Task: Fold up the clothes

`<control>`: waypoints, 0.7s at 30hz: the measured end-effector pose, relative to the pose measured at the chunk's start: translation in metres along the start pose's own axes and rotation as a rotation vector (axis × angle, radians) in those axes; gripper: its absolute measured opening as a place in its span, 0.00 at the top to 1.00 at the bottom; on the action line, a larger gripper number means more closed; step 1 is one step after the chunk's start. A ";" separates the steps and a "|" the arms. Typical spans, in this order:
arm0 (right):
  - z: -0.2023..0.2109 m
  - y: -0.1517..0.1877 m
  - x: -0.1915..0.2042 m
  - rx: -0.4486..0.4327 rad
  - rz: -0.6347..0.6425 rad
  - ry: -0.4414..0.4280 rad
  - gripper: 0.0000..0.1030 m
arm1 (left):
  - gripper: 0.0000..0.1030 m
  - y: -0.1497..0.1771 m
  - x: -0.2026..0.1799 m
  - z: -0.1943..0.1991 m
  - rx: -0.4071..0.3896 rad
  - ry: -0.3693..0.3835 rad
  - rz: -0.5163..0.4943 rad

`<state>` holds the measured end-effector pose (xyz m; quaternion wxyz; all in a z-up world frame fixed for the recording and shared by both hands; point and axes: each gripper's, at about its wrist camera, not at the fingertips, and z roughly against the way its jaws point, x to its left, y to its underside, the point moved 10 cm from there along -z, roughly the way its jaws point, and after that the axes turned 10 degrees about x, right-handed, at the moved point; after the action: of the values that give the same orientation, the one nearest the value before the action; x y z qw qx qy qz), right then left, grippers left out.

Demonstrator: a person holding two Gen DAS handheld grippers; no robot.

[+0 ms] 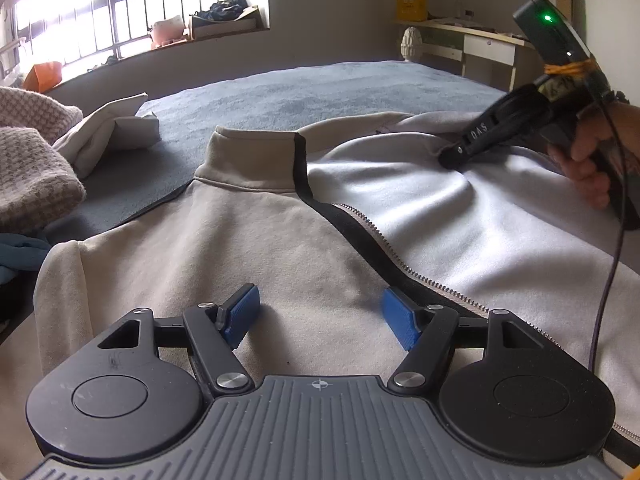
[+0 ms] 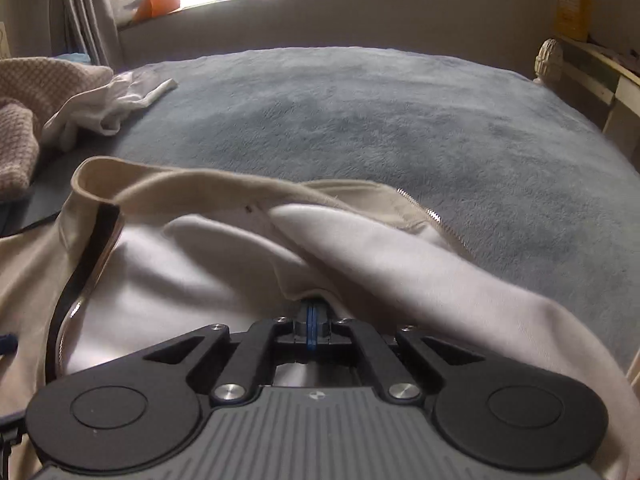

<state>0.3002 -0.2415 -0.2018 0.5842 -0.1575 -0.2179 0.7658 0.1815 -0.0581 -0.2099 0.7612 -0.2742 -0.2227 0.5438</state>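
Your zip-up jacket (image 1: 248, 240) lies unzipped on the grey blanket (image 1: 320, 88) of the bed, collar toward the window, its beige outer side flat under your left hand and the pale lining of the other front panel turned up on your right. Your right hand-held gripper (image 2: 311, 312) is clamped on a pinch of that lining (image 2: 360, 248), and the cloth rises in a ridge from the pads; the left wrist view shows creases running toward the same pinch. Your left hand-held gripper (image 1: 320, 316) is spread wide and holds nothing, with its blue pads (image 1: 396, 316) poised over the beige panel beside the zipper (image 1: 400, 264). The main risk is that the pinch holds only a small bite of fabric, probably a single layer: pull hard or fast and it may slip out, or the lining may drag while the outer shell stays put, giving you a twisted fold. With the left side unpinned, a sideways pull could also slide the whole jacket across the plush blanket and bunch the collar (image 1: 248, 160). The zipper teeth might snag on the cloth as the panel comes over. Watch too for the cable (image 1: 612, 264) hanging from your right hand, since it could catch the fabric. The knitted sweater (image 1: 32, 168) and white garment (image 1: 112, 132) at the left lie well apart and should not interfere.
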 end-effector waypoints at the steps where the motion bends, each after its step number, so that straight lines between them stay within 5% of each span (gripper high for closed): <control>1: -0.001 -0.004 0.000 -0.002 0.006 0.014 1.00 | 0.33 0.000 0.000 0.000 0.000 0.000 0.000; 5: 0.020 -0.003 0.004 -0.018 0.021 0.007 1.00 | 0.32 0.001 0.001 0.000 -0.002 0.003 0.003; 9: 0.073 0.029 0.010 0.012 -0.050 -0.198 1.00 | 0.31 0.001 0.001 -0.001 -0.005 0.005 0.006; 12: 0.089 0.070 0.019 0.137 -0.039 -0.313 1.00 | 0.31 0.000 0.001 -0.001 -0.003 0.003 0.005; 16: 0.069 0.099 -0.027 0.175 -0.012 -0.033 1.00 | 0.30 0.000 0.001 -0.001 -0.002 -0.006 -0.001; 21: 0.099 0.102 -0.058 0.125 -0.209 -0.113 1.00 | 0.26 -0.002 0.002 -0.002 0.000 -0.027 0.000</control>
<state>0.1823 -0.3348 -0.1711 0.6562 -0.0538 -0.2174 0.7206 0.1847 -0.0572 -0.2106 0.7582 -0.2668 -0.2327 0.5475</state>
